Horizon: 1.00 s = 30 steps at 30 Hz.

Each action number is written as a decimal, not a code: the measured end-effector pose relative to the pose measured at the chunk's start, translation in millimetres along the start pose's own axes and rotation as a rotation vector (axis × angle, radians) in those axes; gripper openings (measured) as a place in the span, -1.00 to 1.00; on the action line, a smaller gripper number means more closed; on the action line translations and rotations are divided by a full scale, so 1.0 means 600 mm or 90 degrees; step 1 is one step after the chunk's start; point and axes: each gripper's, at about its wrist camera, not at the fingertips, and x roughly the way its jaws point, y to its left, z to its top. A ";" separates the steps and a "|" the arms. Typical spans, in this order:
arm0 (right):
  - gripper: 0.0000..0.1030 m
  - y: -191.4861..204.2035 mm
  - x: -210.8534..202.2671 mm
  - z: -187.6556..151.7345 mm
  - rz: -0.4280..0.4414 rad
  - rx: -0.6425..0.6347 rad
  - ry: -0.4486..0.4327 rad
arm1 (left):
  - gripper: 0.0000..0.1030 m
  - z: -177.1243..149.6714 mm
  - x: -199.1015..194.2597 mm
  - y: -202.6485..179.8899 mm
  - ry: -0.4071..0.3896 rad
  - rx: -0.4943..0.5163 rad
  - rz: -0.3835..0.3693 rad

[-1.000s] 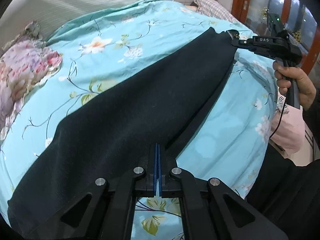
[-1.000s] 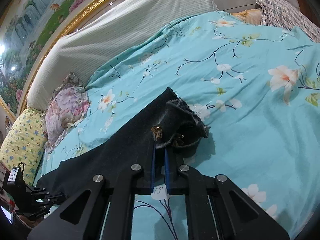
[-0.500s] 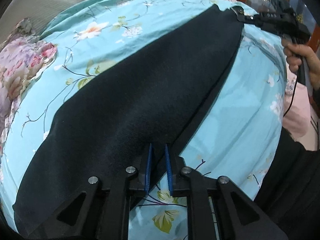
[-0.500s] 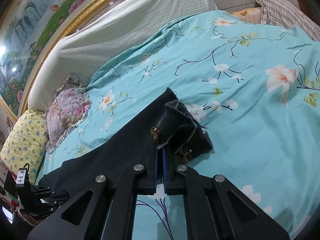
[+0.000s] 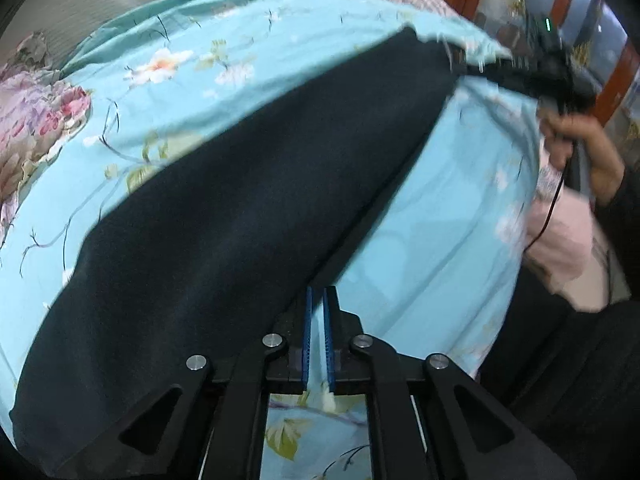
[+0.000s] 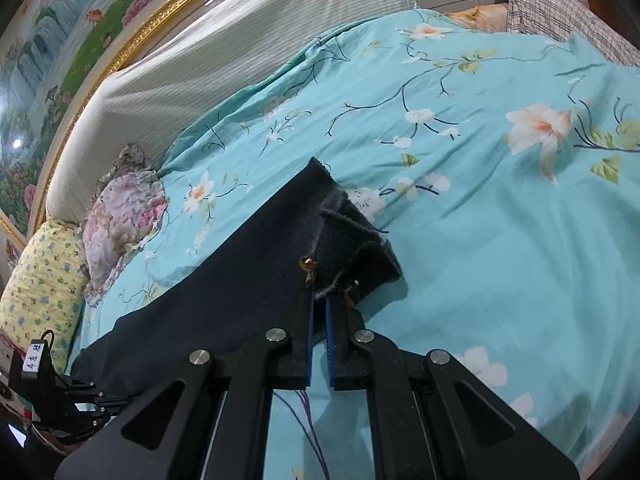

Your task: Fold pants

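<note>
Dark pants [image 5: 260, 220] lie stretched in a long diagonal across a turquoise floral bedspread [image 5: 440, 240]. My left gripper [image 5: 319, 292] is at the near edge of the leg. Its blue pads [image 5: 307, 332] are almost together and nip the cloth at their tips. My right gripper [image 6: 319, 300] is shut on the frayed waistband [image 6: 344, 240], which is folded over and shows brass rivets. The left wrist view shows the right gripper [image 5: 500, 68] blurred at the pants' far end, with a hand [image 5: 580, 148] holding it. The right wrist view shows the left gripper [image 6: 80, 404] at the pants' leg end [image 6: 104, 360].
A floral pillow [image 6: 124, 216] and a yellow pillow [image 6: 44, 280] lie at the bed's head, in front of a striped grey headboard cushion [image 6: 240, 52]. Plaid cloth [image 6: 560, 12] sits at the far corner. The person's dark clothing [image 5: 580, 380] and pink cloth [image 5: 568, 248] are beside the bed.
The left gripper's pads were tight together, parted at the pants' edge, then narrowed onto it. The right gripper has stayed clamped on the waistband with little movement.
</note>
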 end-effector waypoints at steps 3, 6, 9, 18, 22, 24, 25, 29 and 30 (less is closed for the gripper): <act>-0.48 -0.004 -0.011 -0.003 -0.031 0.008 -0.003 | -0.60 0.043 -0.013 0.008 -0.025 -0.029 -0.022; -0.14 -0.008 -0.021 -0.007 -0.024 0.020 -0.011 | -0.37 0.092 -0.011 0.008 -0.045 -0.041 -0.033; -0.10 -0.017 -0.019 -0.009 -0.001 0.044 -0.007 | -0.17 0.146 0.007 0.004 -0.050 -0.050 -0.037; -0.11 -0.049 0.015 -0.001 0.067 0.119 -0.017 | 0.05 0.298 0.089 -0.039 -0.026 -0.041 -0.114; -0.75 -0.074 0.029 0.004 0.105 0.166 -0.026 | 0.05 0.346 0.133 -0.065 0.004 -0.027 -0.132; -0.77 -0.085 0.025 0.005 0.119 0.181 -0.042 | 0.05 0.368 0.149 -0.079 0.013 -0.018 -0.138; -0.78 -0.084 0.020 0.007 0.117 0.175 -0.053 | 0.05 0.375 0.157 -0.084 0.015 -0.014 -0.141; -0.78 -0.091 0.012 0.013 0.128 0.175 -0.066 | 0.10 0.416 0.192 -0.104 0.035 0.002 -0.156; -0.79 -0.094 0.012 0.014 0.129 0.178 -0.067 | 0.10 0.426 0.204 -0.109 0.043 0.006 -0.158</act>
